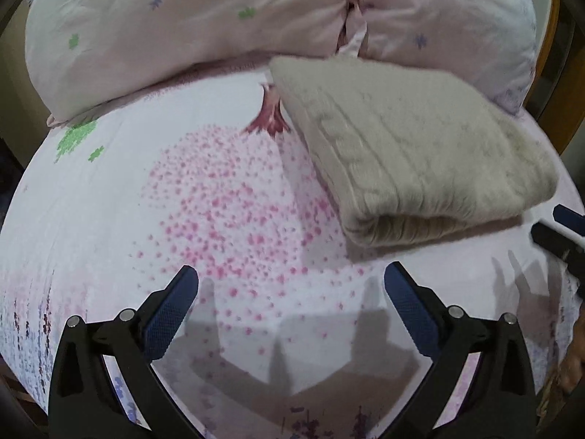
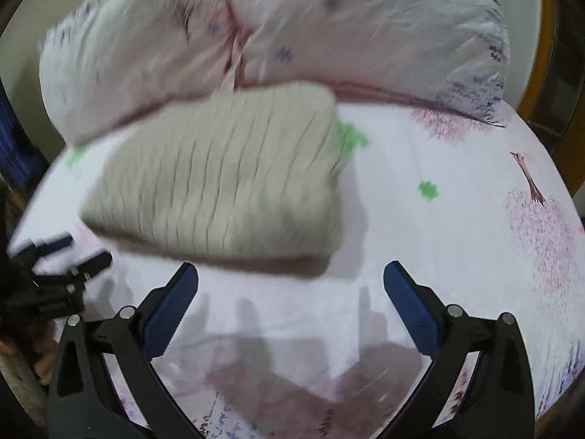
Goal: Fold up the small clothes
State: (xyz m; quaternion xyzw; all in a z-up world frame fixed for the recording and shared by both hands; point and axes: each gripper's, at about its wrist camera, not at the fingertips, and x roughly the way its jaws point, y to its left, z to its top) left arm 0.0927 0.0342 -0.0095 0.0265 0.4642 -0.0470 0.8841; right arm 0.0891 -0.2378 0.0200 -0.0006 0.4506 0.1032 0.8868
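Note:
A beige cable-knit garment (image 1: 413, 153) lies folded into a thick rectangle on the bed sheet (image 1: 109, 219), close to the pillows. It also shows in the right wrist view (image 2: 223, 175), blurred. My left gripper (image 1: 290, 278) is open and empty, above the sheet, below and left of the garment. My right gripper (image 2: 290, 274) is open and empty, just in front of the garment's near edge. The right gripper's fingers (image 1: 559, 230) show at the right edge of the left wrist view. The left gripper (image 2: 69, 252) shows at the left edge of the right wrist view.
Two pale floral pillows (image 1: 190, 25) lie along the back of the bed, also in the right wrist view (image 2: 365, 33). A wooden bed frame (image 2: 548, 36) shows at the right. The sheet carries pink tree and green flower prints.

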